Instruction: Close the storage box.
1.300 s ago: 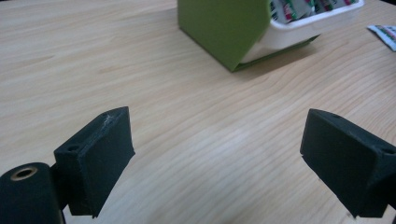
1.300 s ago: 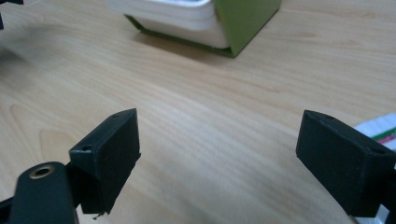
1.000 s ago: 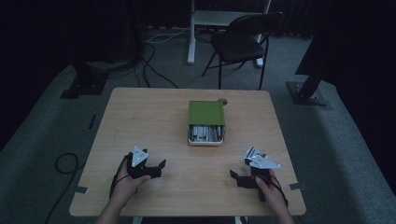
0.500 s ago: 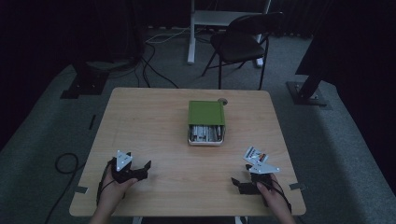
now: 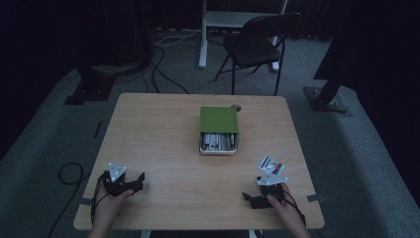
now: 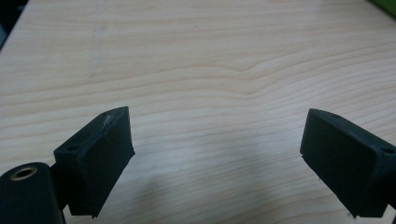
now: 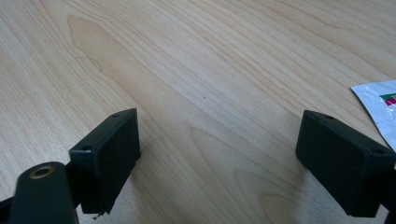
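My left gripper [image 5: 137, 181] lies low over the near left part of the wooden table [image 5: 158, 129], held by a hand. In the left gripper view the left gripper [image 6: 215, 135] stands open, with bare wood between its pads. My right gripper [image 5: 251, 191] rests near the front right edge in the other hand. The right gripper [image 7: 217, 135] is open too, with nothing between its jaws. A small white packet [image 5: 271, 163] with coloured print lies just beyond it, and the packet's corner [image 7: 379, 111] shows at the right edge of the right gripper view.
A metal box with a green lid [image 5: 218, 119] slid partly back sits mid-table, several slim items [image 5: 218, 142] showing in its open near end. A small round object [image 5: 236, 106] lies by its far right corner. A folding chair [image 5: 257, 44] stands beyond the table.
My left hand and its gripper have slid left, toward the table's near left corner. The right gripper has stayed put. Both pairs of jaws stand as wide as before.
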Motion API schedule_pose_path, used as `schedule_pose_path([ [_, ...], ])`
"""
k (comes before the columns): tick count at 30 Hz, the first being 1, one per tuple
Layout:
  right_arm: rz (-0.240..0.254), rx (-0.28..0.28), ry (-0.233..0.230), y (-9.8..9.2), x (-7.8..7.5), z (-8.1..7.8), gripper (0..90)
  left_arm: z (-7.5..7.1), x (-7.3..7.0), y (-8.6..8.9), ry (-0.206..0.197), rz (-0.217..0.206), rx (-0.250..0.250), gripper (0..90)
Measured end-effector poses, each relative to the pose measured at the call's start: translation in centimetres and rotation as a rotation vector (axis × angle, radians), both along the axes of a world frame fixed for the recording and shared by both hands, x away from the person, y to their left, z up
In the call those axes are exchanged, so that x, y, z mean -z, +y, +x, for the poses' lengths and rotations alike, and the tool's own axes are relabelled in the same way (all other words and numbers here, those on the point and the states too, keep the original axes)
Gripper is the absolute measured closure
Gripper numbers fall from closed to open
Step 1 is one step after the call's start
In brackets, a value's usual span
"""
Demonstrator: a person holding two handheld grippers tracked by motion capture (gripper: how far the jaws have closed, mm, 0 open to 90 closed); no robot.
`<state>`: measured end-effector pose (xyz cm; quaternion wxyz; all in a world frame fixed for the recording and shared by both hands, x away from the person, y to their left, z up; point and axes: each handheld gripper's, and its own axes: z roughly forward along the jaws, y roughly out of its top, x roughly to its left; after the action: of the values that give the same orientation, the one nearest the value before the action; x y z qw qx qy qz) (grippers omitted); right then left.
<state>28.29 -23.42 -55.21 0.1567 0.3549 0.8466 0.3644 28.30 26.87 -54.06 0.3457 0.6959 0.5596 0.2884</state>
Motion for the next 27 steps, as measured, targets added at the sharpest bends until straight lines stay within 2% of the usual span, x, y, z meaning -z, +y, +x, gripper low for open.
schedule_pose_path([
  [1,0.001,0.001,0.001,-0.01,0.00,0.01,13.3,-0.01,0.04,0.07,0.001,0.008,0.003,10.2],
  [3,0.002,0.001,0.003,-0.02,0.01,0.03,13.3,-0.09,0.16,0.23,0.008,-0.006,-0.008,10.2],
  [7,0.006,0.002,0.008,-0.03,0.01,0.06,13.2,-0.27,0.34,0.57,0.021,-0.002,-0.022,10.2],
  [10,0.006,0.002,0.008,-0.04,0.02,0.07,13.1,-0.24,0.38,0.85,0.037,0.012,-0.051,10.2],
  [15,0.005,0.001,0.007,-0.04,0.02,0.07,13.1,-0.19,0.47,0.91,0.065,0.023,-0.061,10.2],
  [18,0.004,0.002,0.008,-0.04,0.01,0.06,13.1,-0.20,0.53,0.99,0.089,0.028,-0.092,10.1],
  [22,0.005,0.001,0.008,-0.04,0.02,0.07,13.0,-0.14,0.70,0.80,0.138,0.058,-0.081,9.9],
  [25,0.004,0.002,0.008,-0.03,0.02,0.06,13.0,-0.09,0.72,0.82,0.145,0.049,-0.097,8.4],
  [27,0.004,0.001,0.008,-0.04,0.02,0.06,13.0,-0.05,0.75,0.91,0.157,0.025,-0.107,8.3],
])
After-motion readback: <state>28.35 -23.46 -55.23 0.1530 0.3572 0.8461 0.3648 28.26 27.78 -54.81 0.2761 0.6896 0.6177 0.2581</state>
